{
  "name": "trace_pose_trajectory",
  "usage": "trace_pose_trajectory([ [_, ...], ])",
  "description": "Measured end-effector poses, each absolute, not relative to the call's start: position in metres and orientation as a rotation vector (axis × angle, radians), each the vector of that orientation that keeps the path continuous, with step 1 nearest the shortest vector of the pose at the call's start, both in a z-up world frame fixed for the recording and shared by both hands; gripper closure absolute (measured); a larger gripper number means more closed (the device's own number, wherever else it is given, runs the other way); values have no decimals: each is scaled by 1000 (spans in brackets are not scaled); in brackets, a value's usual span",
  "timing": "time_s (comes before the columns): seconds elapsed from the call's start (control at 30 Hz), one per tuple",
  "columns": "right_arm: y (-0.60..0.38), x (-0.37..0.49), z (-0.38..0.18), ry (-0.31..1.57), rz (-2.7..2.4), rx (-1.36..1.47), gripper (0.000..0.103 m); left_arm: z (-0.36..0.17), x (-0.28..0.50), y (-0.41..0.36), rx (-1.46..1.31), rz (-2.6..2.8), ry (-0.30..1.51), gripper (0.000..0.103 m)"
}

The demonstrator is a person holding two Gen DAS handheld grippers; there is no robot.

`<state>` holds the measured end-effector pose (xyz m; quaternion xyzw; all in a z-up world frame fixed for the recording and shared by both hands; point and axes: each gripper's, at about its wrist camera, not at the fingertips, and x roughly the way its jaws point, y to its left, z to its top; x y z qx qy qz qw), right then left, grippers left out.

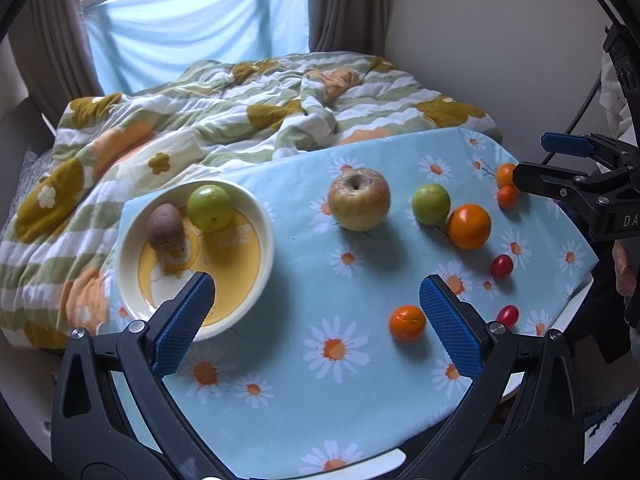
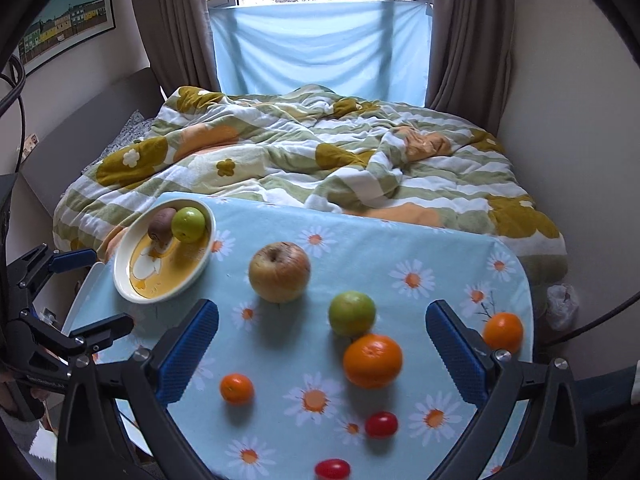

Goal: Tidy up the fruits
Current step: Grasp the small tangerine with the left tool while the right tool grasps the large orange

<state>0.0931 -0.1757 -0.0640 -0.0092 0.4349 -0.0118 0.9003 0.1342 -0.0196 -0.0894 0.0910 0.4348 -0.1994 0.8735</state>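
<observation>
A white and yellow bowl [image 1: 248,216] [image 2: 128,276] at the table's left holds a brown kiwi [image 1: 164,226] and a green apple [image 1: 210,207]. On the daisy cloth lie a large yellowish apple [image 1: 359,199] [image 2: 280,272], a green apple [image 1: 431,204] [image 2: 352,313], a big orange [image 1: 469,226] [image 2: 373,361], small oranges [image 1: 407,323] [image 2: 237,389], and red cherry tomatoes [image 1: 501,266] [image 2: 381,424]. My left gripper [image 1: 316,312] is open and empty, above the cloth beside the bowl. My right gripper [image 2: 322,344] is open and empty above the green apple and big orange.
The table [image 2: 86,284] stands against a bed with a striped flowered quilt [image 2: 320,152]. Two more small oranges [image 1: 506,174] lie near the table's right edge. A wall is on the right, with a curtained window behind.
</observation>
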Motion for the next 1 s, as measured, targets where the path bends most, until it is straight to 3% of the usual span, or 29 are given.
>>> trace_pose_trajectory([
  [0.5, -245, 64, -123, 948, 60, -58, 0, -165, 106, -83, 147, -350, 1029, 0],
  [0.57, -248, 64, -132, 959, 81, -62, 0, -174, 106, -87, 140, -336, 1045, 10],
  [0.63, -250, 66, -141, 967, 101, -64, 0, -183, 106, -91, 136, -316, 1053, 10],
  [0.8, -252, 72, -159, 983, 149, -69, 0, -199, 106, -98, 112, -275, 1064, 26],
  [1.0, -246, 82, -174, 1004, 195, -81, 2, -214, 105, -102, 105, -257, 1086, 55],
])
